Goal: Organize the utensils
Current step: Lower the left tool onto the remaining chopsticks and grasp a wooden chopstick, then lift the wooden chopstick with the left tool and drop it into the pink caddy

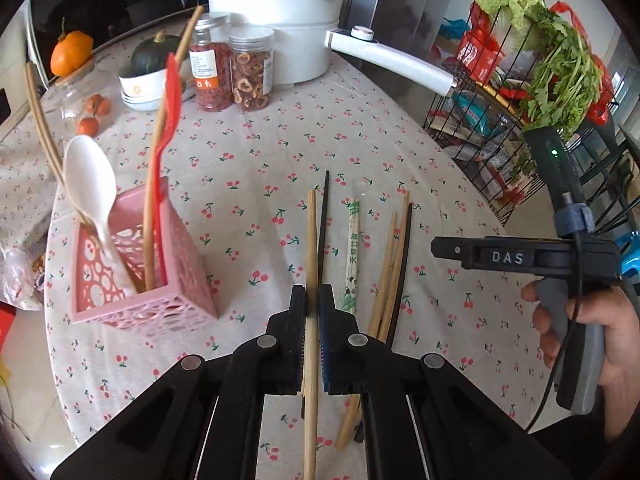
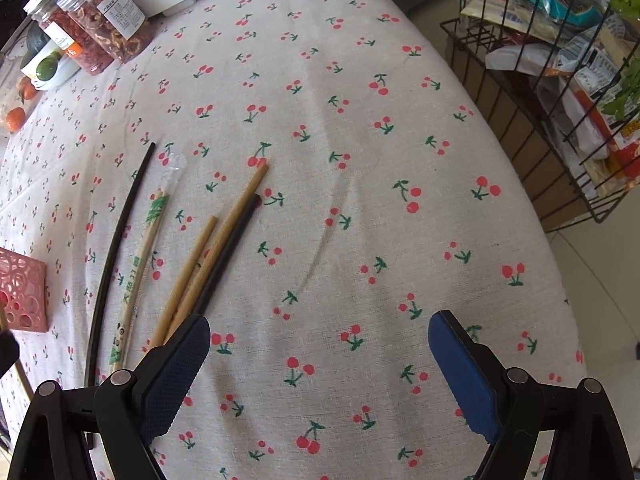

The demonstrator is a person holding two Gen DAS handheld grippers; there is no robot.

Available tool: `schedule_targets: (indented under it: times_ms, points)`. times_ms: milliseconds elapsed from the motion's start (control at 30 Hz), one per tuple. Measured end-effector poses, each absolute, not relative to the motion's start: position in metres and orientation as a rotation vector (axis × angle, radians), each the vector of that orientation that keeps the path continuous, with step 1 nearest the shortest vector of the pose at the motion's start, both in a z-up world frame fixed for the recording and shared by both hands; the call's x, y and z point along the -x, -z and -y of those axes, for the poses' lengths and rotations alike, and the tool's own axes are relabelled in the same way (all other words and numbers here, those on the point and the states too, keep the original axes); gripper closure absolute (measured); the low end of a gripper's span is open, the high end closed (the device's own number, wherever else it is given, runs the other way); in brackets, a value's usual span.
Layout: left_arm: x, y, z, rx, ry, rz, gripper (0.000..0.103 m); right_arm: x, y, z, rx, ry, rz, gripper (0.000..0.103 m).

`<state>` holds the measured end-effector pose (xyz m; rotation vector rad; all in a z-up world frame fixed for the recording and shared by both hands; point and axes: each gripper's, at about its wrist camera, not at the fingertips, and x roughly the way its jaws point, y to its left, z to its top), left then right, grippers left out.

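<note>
My left gripper (image 1: 312, 300) is shut on a light wooden chopstick (image 1: 311, 248) and holds it over the cherry-print tablecloth (image 1: 248, 148). To its left stands a pink lattice utensil holder (image 1: 136, 280) with a white spoon (image 1: 90, 184), a red utensil (image 1: 170, 96) and wooden chopsticks in it. On the cloth lie a black chopstick (image 1: 323, 216), a paper-wrapped pair (image 1: 352, 248) and several more chopsticks (image 1: 394, 268). My right gripper (image 2: 318, 344) is open and empty above bare cloth, right of those chopsticks (image 2: 216, 248); the black one (image 2: 116, 248) and the wrapped pair (image 2: 140, 268) lie further left.
A white pot (image 1: 280, 20) with a long handle, two jars (image 1: 230, 68), a bowl with a green squash (image 1: 150, 76) and small oranges (image 1: 92, 116) stand at the back. A wire rack (image 1: 516, 120) with vegetables and packets stands off the table's right edge, also in the right wrist view (image 2: 560, 92).
</note>
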<state>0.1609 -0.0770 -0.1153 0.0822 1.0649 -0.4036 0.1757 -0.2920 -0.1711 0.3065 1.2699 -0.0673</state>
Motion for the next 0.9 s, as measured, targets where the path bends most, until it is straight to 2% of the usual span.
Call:
schedule_targets:
  times_ms: [100,167,200,267,367,600,733,900]
  points:
    - [-0.144,0.103,0.055,-0.055,0.418,-1.033,0.097,-0.179,0.168,0.28,-0.332,0.032,-1.258,0.018]
    - [-0.138,0.097,0.041,-0.029,0.415,-1.008,0.097,-0.183,0.166,0.271,-0.353,0.004,-1.252,0.033]
    - [-0.136,0.094,0.035,-0.007,0.415,-1.002,0.097,-0.185,0.166,0.266,-0.366,-0.009,-1.252,0.037]
    - [-0.135,0.087,0.023,0.039,0.426,-0.988,0.097,-0.188,0.166,0.258,-0.39,-0.034,-1.251,0.055]
    - [-0.131,0.078,0.011,0.062,0.438,-0.959,0.097,-0.195,0.167,0.246,-0.418,-0.065,-1.25,0.069]
    - [-0.126,0.07,-0.011,0.092,0.441,-0.948,0.097,-0.209,0.184,0.231,-0.464,-0.02,-1.297,0.079]
    - [-0.123,0.069,-0.022,0.102,0.431,-0.945,0.097,-0.21,0.186,0.223,-0.379,0.051,-1.315,0.084]
    - [-0.122,0.069,-0.029,0.107,0.408,-0.945,0.097,-0.21,0.185,0.194,-0.165,0.104,-1.3,0.084]
